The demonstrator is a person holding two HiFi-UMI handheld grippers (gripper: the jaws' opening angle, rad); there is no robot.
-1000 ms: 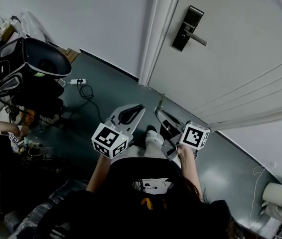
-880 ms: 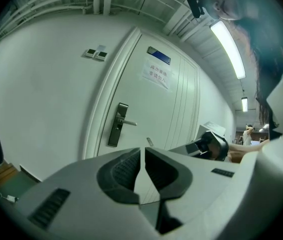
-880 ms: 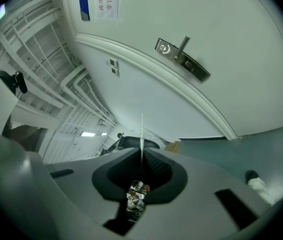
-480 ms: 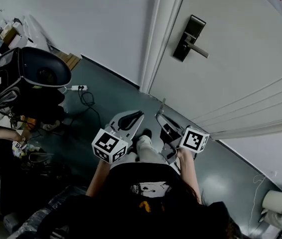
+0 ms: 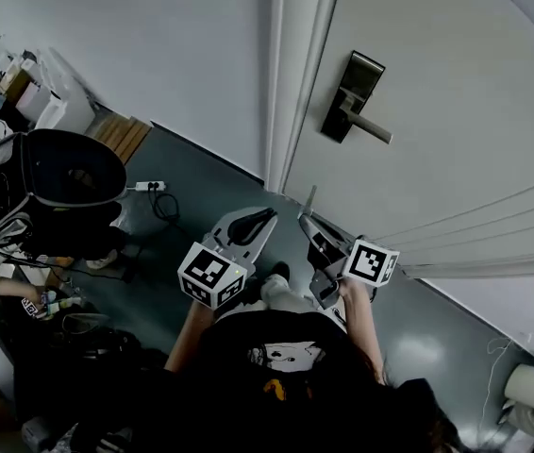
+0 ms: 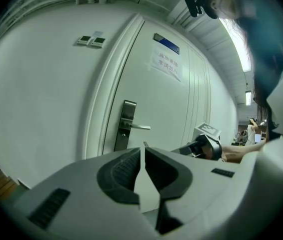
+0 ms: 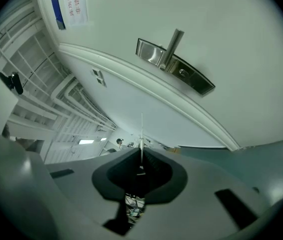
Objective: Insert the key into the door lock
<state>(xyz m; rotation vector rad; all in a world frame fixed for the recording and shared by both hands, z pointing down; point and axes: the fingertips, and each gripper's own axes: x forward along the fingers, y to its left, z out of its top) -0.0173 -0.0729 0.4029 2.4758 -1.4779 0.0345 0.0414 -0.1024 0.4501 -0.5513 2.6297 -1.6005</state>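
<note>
My right gripper [image 7: 141,148] has its jaws pressed together on the thin silver metal key [image 7: 141,128]. I see the key edge-on, as a narrow blade that stands straight out past the jaw tips. My left gripper [image 6: 144,148] has its jaws closed tip to tip with nothing between them.

In the head view both grippers are low in front of my body, side by side, with the forearms reaching forward and the jaws angled up toward the door. The right gripper [image 5: 307,219] is nearer the door, and the key [image 5: 309,200] shows as a small pale sliver at its tip. The left gripper [image 5: 268,214] sits just beside it, the two close but not touching.

The key is in the air, well apart from the black rectangular door lock plate [image 5: 350,95], which is higher up on the plain white door [image 5: 456,111]. A straight silver lever handle [image 5: 373,129] sticks out from the plate. In the right gripper view the lock plate [image 7: 174,66] lies above and to the right of the blade's line. The white door frame [image 5: 295,74] runs beside the lock, and a grey-green floor [image 5: 201,187] lies below.
</note>
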